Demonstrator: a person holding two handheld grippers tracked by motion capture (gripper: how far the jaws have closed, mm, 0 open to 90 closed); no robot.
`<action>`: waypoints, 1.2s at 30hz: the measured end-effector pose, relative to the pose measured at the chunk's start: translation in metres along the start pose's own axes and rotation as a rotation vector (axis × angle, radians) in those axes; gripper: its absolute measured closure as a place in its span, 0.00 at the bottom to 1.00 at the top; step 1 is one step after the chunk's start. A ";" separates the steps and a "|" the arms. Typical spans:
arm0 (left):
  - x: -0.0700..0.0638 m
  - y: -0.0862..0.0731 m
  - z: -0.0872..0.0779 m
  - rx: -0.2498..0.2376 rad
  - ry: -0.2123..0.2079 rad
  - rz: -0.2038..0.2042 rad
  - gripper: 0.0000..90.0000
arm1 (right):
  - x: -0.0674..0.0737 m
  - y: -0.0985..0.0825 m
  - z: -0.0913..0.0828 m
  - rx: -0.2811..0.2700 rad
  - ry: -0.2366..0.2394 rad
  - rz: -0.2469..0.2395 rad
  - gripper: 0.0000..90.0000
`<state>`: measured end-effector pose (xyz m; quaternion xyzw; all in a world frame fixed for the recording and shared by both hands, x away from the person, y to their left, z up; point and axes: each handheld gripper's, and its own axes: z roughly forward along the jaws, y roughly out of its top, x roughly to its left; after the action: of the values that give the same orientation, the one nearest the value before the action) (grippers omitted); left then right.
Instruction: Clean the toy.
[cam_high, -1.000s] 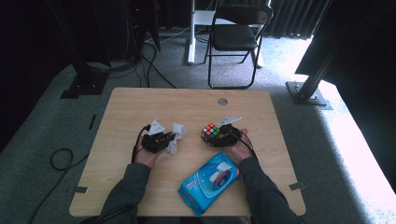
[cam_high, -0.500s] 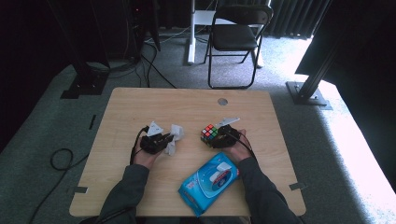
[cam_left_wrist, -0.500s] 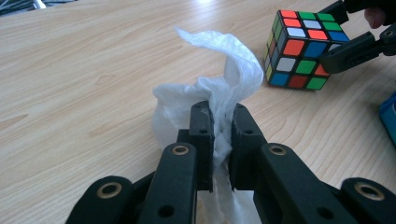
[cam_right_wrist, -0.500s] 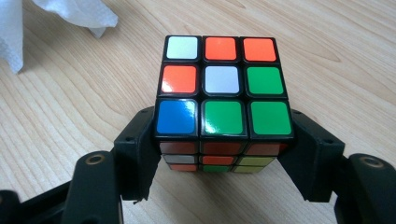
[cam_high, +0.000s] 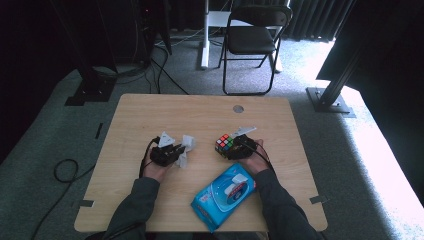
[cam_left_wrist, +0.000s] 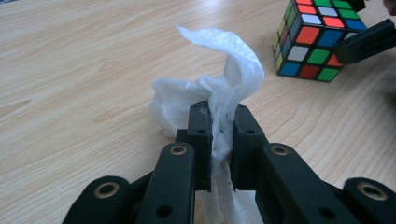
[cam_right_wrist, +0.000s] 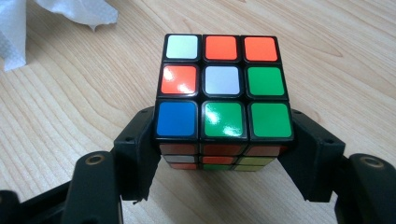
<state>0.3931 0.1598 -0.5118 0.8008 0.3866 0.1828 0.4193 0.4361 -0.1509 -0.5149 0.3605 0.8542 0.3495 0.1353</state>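
A crumpled white wipe (cam_left_wrist: 219, 88) lies on the wooden table (cam_high: 200, 110), and my left gripper (cam_left_wrist: 219, 121) is shut on it, the cloth pinched between both pads. From above, that left gripper (cam_high: 181, 152) sits left of centre with the wipe (cam_high: 186, 145) at its tip. A scrambled puzzle cube (cam_right_wrist: 222, 93) rests on the table with my right gripper (cam_right_wrist: 224, 149) shut on it, one jaw against each side. In the high view the cube (cam_high: 225, 144) is at the tip of the right gripper (cam_high: 234, 148). The cube (cam_left_wrist: 322, 37) also stands beyond the wipe in the left gripper view.
A blue pack of wet wipes (cam_high: 225, 195) lies near the front edge between the person's forearms. A round hole (cam_high: 238, 108) sits near the table's far edge. A folding chair (cam_high: 252, 40) stands on the carpet beyond the table.
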 end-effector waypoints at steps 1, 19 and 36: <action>0.000 0.000 0.000 0.002 0.002 0.002 0.90 | 0.000 0.000 0.000 0.000 0.000 0.000 0.38; 0.007 -0.009 0.000 0.030 0.037 -0.015 0.87 | -0.002 -0.001 -0.006 -0.015 0.030 0.013 0.30; 0.013 -0.016 0.003 0.068 0.072 -0.052 0.65 | -0.004 -0.007 -0.019 -0.058 0.034 0.035 0.29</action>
<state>0.3955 0.1736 -0.5267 0.7971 0.4282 0.1874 0.3823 0.4263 -0.1670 -0.5063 0.3652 0.8394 0.3827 0.1250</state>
